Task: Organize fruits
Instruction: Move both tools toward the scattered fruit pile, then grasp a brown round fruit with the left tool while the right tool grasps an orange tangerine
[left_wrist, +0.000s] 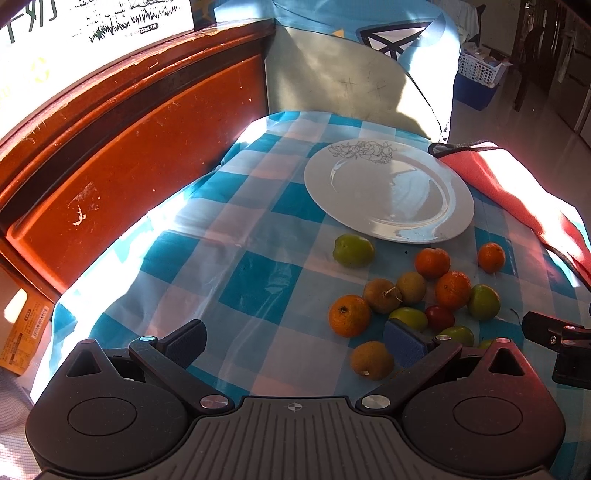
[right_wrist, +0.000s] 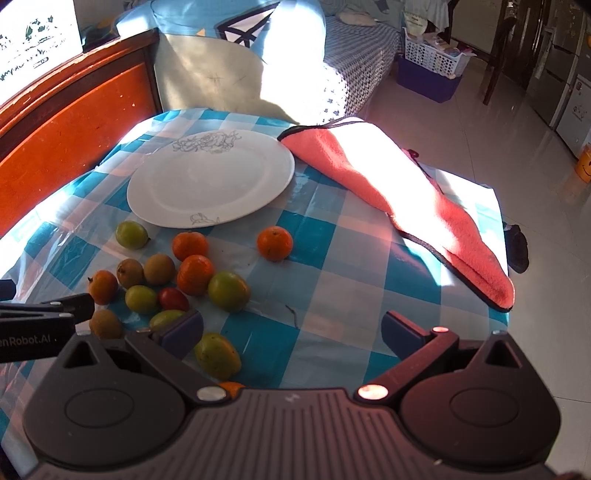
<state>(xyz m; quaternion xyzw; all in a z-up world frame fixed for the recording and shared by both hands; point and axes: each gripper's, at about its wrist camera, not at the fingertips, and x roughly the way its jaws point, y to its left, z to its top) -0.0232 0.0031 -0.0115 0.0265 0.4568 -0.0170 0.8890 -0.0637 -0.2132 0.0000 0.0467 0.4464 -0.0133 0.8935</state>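
Observation:
A white plate (left_wrist: 388, 192) with a drawn flower stands empty on the blue checked tablecloth; it also shows in the right wrist view (right_wrist: 210, 181). In front of it lie several loose fruits: oranges (left_wrist: 349, 315) (right_wrist: 274, 242), green fruits (left_wrist: 353, 250) (right_wrist: 228, 291), brown fruits (left_wrist: 371, 360) (right_wrist: 159, 268) and a small red one (left_wrist: 439, 317) (right_wrist: 173, 299). My left gripper (left_wrist: 295, 341) is open and empty, at the near left edge of the pile. My right gripper (right_wrist: 291, 328) is open and empty, over the cloth to the right of the pile, a green fruit (right_wrist: 217, 355) by its left finger.
A folded orange towel (right_wrist: 399, 192) lies along the table's right side, also seen in the left wrist view (left_wrist: 517, 192). An orange wooden board (left_wrist: 110, 155) rises along the left. A grey panel (right_wrist: 207, 81) stands behind the table. The floor drops off to the right.

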